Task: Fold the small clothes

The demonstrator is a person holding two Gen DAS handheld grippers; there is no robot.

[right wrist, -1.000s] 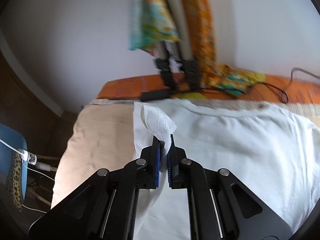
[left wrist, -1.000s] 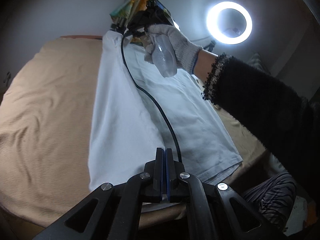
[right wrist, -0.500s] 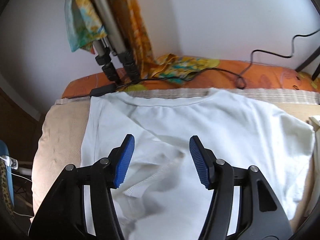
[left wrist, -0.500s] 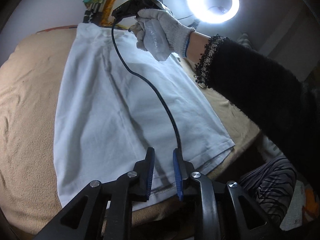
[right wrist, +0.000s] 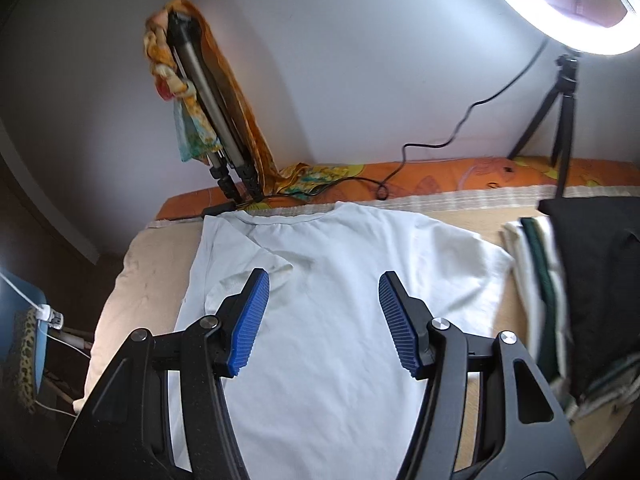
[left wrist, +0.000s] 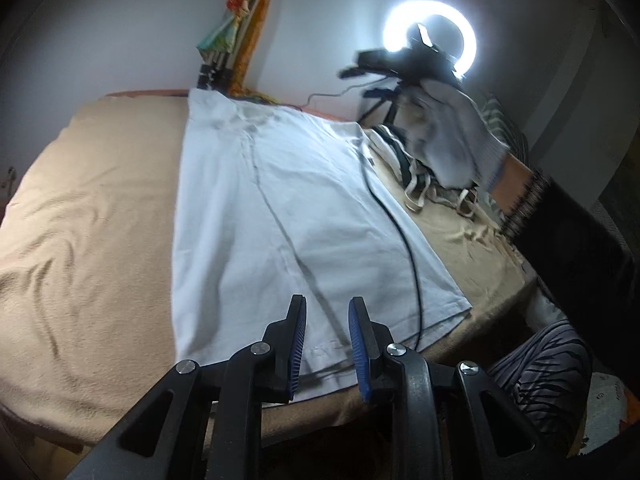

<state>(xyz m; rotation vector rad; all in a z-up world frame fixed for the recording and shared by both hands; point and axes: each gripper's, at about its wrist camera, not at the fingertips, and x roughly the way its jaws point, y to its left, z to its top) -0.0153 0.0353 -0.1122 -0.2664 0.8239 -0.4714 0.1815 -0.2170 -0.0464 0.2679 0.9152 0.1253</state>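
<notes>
My white shirt [right wrist: 328, 320] lies flat on the tan bed [left wrist: 92, 220], collar toward the wall, one sleeve folded in over the chest. My left tool [left wrist: 327, 344] hovers at the hem, fingers slightly parted, holding nothing. My right tool [right wrist: 324, 320] gapes wide above the chest, empty. A black cable [left wrist: 404, 240] crosses the shirt.

wall [right wrist: 360, 60]: plain white | ring light [left wrist: 430, 38]: lit, on tripod | bed cover [left wrist: 88, 208]: beige, wrinkled
</notes>
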